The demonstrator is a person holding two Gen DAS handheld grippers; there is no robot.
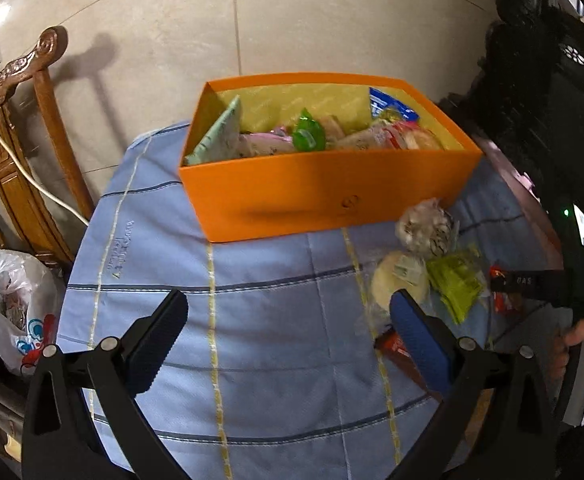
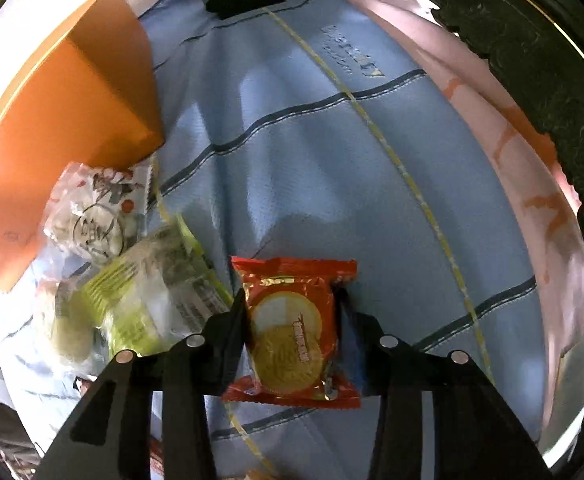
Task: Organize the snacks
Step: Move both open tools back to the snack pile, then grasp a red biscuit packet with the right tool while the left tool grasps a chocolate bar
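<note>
An orange box (image 1: 323,188) holding several snack packets stands at the far side of the blue checked cloth (image 1: 252,320). To its right lie loose snacks: a white printed packet (image 1: 425,228), a green packet (image 1: 455,280) and a pale round cake (image 1: 395,280). My left gripper (image 1: 288,300) hangs open over bare cloth in front of the box, nothing between its fingers. In the right wrist view my right gripper (image 2: 292,300) points steeply down, shut on a red biscuit packet (image 2: 292,328). The green packet (image 2: 152,292) and white packet (image 2: 96,212) lie just left of it, beside the box (image 2: 64,120).
A carved wooden chair (image 1: 24,160) with a white cable stands left of the table, a white plastic bag (image 1: 16,304) below it. Dark carved furniture (image 1: 539,80) rises at the right. A pink cloth (image 2: 511,140) edges the blue one. A brown-red packet (image 1: 395,348) lies behind my left gripper's right finger.
</note>
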